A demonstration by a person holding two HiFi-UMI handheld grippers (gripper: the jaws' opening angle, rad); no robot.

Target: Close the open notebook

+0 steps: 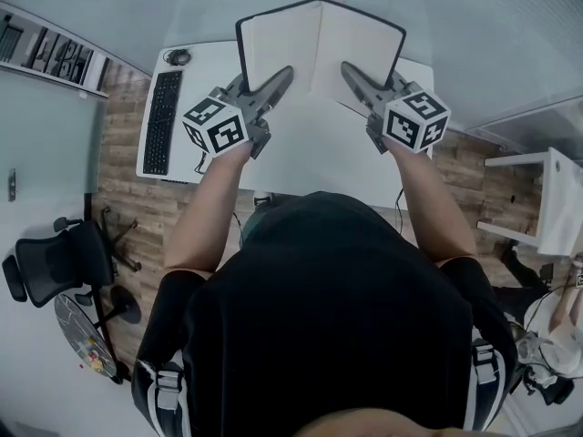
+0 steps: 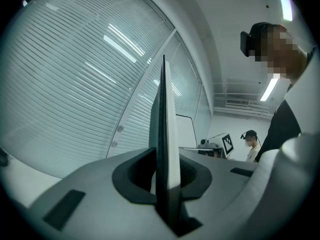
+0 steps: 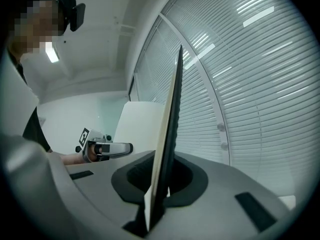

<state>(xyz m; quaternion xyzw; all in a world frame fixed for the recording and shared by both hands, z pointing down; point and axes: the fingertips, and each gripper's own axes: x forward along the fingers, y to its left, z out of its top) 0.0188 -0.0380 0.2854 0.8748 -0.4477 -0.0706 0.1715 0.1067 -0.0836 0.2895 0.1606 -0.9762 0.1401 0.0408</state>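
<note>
An open notebook [image 1: 319,48] with a black cover and blank cream pages is held up over the white desk [image 1: 301,157], its spine in the middle. My left gripper [image 1: 284,73] is shut on the lower edge of the left half. My right gripper [image 1: 349,68] is shut on the lower edge of the right half. In the left gripper view the left half [image 2: 164,134] stands edge-on, pinched by the left gripper [image 2: 165,194]. The right gripper view shows the right half [image 3: 170,134] edge-on in the right gripper [image 3: 157,204], with the left gripper [image 3: 107,148] beyond.
A black keyboard [image 1: 164,121] lies at the desk's left end. A black office chair [image 1: 64,262] stands on the floor at the left and a white table [image 1: 556,203] at the right. Window blinds [image 2: 75,84] fill the wall ahead. Another person [image 2: 252,144] stands far off.
</note>
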